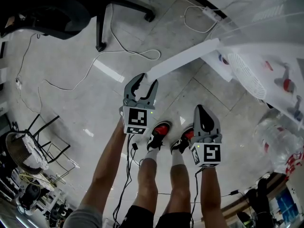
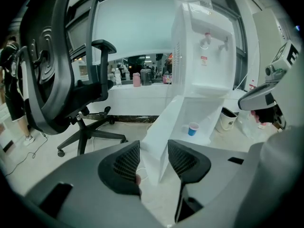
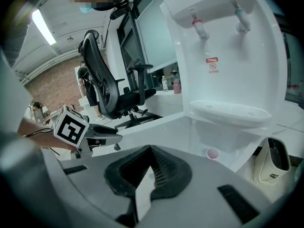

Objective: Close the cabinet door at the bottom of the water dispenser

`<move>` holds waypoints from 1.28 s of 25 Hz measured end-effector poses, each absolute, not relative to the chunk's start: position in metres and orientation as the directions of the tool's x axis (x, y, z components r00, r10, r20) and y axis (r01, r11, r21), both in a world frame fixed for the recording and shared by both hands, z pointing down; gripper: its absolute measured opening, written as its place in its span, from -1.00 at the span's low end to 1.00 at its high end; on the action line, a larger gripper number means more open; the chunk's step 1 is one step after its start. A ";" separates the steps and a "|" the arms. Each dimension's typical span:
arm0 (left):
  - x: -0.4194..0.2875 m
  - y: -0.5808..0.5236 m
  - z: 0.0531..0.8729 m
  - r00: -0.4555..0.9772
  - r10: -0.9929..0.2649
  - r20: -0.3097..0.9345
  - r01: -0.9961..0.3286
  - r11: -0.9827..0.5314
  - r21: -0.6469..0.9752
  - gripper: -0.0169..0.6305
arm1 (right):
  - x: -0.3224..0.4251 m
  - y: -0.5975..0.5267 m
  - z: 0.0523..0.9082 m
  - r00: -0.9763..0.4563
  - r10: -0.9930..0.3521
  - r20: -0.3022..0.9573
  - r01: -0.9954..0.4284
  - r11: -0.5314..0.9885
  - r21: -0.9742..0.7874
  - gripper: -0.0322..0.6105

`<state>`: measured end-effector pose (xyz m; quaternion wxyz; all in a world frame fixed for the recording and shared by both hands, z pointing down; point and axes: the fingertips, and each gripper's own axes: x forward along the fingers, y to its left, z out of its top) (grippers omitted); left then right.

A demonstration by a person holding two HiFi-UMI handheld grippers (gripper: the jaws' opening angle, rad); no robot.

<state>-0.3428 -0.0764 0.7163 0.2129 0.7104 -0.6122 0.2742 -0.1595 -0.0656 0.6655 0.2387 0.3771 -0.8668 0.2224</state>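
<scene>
Now the left gripper (image 1: 146, 83) is wide open, with the free edge of the cabinet door (image 1: 185, 57) between its jaws, not pinched. The door stands far out from the water dispenser (image 2: 204, 56). The right gripper (image 1: 204, 110) is closed and empty. The next move, I think, is to push the door home.

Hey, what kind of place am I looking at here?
Probably an office or lab workspace: a water dispenser, a black office chair, and cables trailing across the tiled floor.

The grey left gripper (image 1: 146, 82) and right gripper (image 1: 200, 109) each bear a black-and-white marker cube (image 1: 135, 121) behind the jaws. Black cables (image 1: 129, 165) hang behind them. Red-and-black shoes (image 1: 159, 131) and white socks (image 1: 152, 152) show between them.
</scene>
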 end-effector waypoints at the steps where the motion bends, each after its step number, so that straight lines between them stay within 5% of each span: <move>1: -0.342 -0.076 0.716 0.098 -0.753 0.651 -0.987 -0.159 -0.034 -0.32 | -0.158 -0.065 0.665 -0.599 -0.549 0.582 -0.762 0.614 -0.205 -0.85; 32: -0.244 -0.013 0.716 0.263 -0.701 0.663 -0.941 -0.337 0.017 -0.41 | -0.073 -0.001 0.658 -0.485 -0.672 0.559 -0.863 0.469 -0.186 -0.85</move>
